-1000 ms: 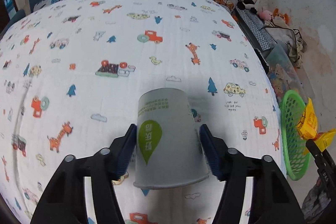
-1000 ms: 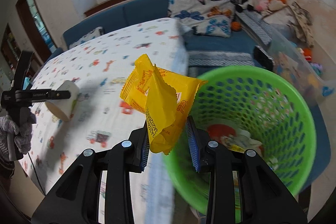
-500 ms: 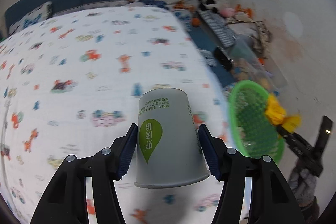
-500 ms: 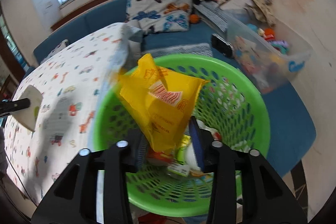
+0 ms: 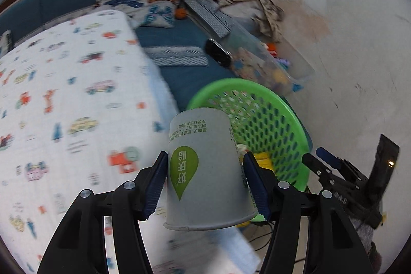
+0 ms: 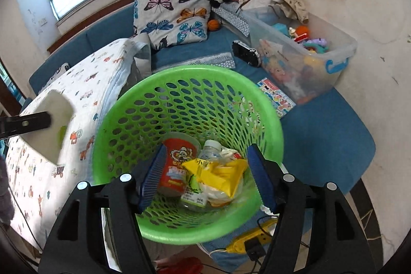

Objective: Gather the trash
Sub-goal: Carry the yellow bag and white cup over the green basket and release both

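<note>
Right wrist view, right claw [image 6: 205, 175] just opening, empty, over green basket [image 6: 264, 104], left claw [image 5: 205, 184] grasping paper cup [image 5: 205, 171]

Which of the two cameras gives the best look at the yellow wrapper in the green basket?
The right wrist view: it looks straight down into the green basket, where the yellow wrapper lies on top of the trash. The left wrist view shows only a yellow sliver beside the paper cup.

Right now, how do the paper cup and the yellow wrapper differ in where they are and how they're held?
The paper cup is clamped upside down in the left claw, short of the green basket; the yellow wrapper lies loose inside it on other trash. The right claw, whose jaws have just been opening, holds nothing. The cup keeps its shape; the wrapper is crumpled. Both are trash.
</note>
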A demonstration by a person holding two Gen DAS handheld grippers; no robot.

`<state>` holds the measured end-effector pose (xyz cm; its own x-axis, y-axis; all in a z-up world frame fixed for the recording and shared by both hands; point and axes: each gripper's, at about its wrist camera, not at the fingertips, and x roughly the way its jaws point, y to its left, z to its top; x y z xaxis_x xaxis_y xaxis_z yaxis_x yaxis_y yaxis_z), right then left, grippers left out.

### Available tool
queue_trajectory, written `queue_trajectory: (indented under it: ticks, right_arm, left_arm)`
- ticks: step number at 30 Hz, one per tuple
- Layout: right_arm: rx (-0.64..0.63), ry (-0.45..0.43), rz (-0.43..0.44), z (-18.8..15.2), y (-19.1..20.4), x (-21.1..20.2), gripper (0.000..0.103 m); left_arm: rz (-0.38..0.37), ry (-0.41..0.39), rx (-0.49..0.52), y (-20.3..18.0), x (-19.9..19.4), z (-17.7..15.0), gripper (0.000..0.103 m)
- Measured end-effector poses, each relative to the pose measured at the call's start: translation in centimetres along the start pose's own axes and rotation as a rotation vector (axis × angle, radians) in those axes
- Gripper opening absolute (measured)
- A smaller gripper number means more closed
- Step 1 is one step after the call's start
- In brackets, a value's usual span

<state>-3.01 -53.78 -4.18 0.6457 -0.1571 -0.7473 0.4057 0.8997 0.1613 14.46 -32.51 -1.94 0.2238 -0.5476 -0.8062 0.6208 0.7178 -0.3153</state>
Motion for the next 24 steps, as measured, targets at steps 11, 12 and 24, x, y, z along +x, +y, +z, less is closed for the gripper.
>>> queue_trajectory:
  ticks: [11, 12, 24]
  right_arm:
    - [-0.001, -0.006, 0.018, -1.4, -0.7, -1.9, 0.072]
    - [-0.004, -0.004, 0.023, -1.6, -0.6, -1.9, 0.073]
    - [-0.023, -0.004, 0.051, -2.4, 0.9, -2.4, 0.074]
  left_arm:
    - [-0.043, 0.071, 0.086, -5.6, 4.9, -0.3, 0.066]
    - [-0.041, 0.070, 0.089, -5.7, 5.1, -0.3, 0.069]
    - [-0.013, 0.023, 0.127, -5.6, 3.5, -1.2, 0.087]
